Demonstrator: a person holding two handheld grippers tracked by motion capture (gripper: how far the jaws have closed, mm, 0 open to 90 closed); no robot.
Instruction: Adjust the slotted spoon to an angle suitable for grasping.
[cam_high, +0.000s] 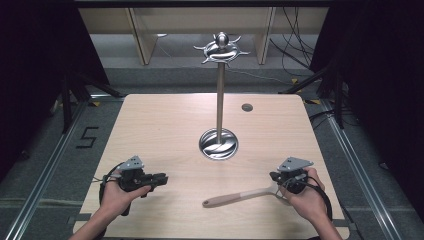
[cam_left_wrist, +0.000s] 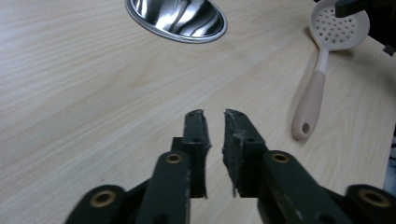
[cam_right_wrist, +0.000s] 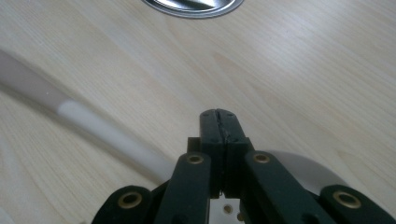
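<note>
The left claw (cam_high: 159, 179) hovers low over the tabletop (cam_high: 165, 125), jaws a narrow gap apart with nothing between them. To its right lies a slotted spoon (cam_high: 240, 196) (pale handle, white perforated bowl). The right claw (cam_right_wrist: 218, 122), jaws pressed together, sits just above the spoon's bowl; the stand (cam_high: 219, 100) is beyond both.

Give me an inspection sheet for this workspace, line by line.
Surface: pale wooden table, round grommet hole near the far edge.
Job's things: slotted spoon lying flat, head under the right gripper; steel hook stand upright at centre.
Clutter: nothing seen.
Grippers: right shut above the spoon head, nothing between its fingers; left gripper slightly open, empty, over bare wood.
Cables: one trails from each gripper; more lie on the floor beyond the table.
Surroundings: grey floor, dark curtains at both sides.
</note>
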